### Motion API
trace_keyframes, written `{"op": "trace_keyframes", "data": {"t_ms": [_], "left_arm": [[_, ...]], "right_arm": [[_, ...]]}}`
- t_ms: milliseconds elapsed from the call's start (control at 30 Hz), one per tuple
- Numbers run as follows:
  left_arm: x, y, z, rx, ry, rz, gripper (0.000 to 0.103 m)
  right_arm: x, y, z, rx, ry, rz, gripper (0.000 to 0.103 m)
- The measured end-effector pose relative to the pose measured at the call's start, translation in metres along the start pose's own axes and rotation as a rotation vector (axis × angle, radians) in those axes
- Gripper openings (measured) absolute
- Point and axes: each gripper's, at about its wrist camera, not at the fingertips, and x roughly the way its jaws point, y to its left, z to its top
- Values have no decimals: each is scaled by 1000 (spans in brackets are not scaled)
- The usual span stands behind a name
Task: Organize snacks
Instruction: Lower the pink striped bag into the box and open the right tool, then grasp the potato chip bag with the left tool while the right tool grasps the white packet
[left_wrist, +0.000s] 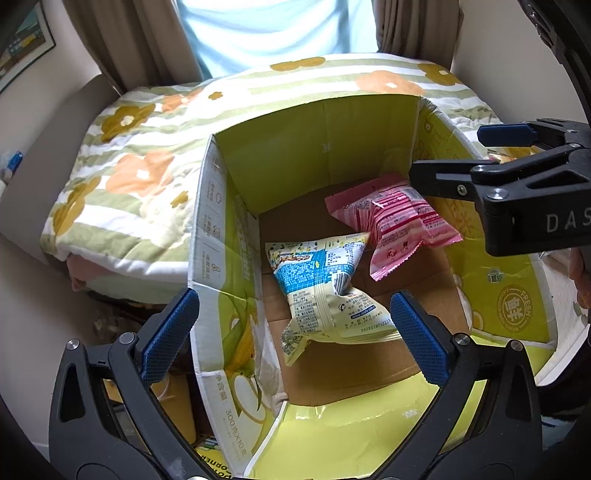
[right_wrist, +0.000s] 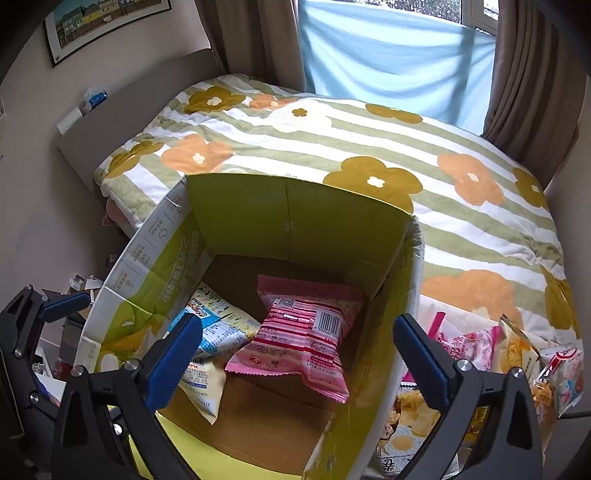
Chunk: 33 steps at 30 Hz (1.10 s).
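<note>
Angling down over the box (right_wrist: 280, 206), right tongs (right_wrist: 297, 349) gape empty.

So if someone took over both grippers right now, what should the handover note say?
Left gripper: open, empty, above the box.
Right gripper: open, empty, over the box.
Done: pink packet and yellow-and-blue packet lie on the box floor, pink one partly overlapping the other.
Left: more snack packets sit outside the box on its right, beside the flowered blanket; they still need putting in.
</note>
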Motion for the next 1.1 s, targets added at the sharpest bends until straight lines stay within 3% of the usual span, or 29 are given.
{"op": "trace_keyframes", "data": {"t_ms": [367, 467, 600, 833, 1100], "left_arm": [[-33, -15, 1, 15, -59, -38, 103], [-43, -26, 3, 28, -76, -63, 103], [-54, -45, 6, 45, -104, -82, 103], [-74, -90, 18, 50, -151, -98, 103], [-87, -159, 32, 7, -158, -81, 103]], "right_arm": [[-72, -5, -13, 33, -107, -22, 103], [-97, -15, -21, 45, -150, -69, 103], [-130, -39, -38, 90, -212, -128, 103], [-166, -97, -76, 139, -225, -211, 103], [-190, -163, -113, 128, -231, -205, 103]]}}
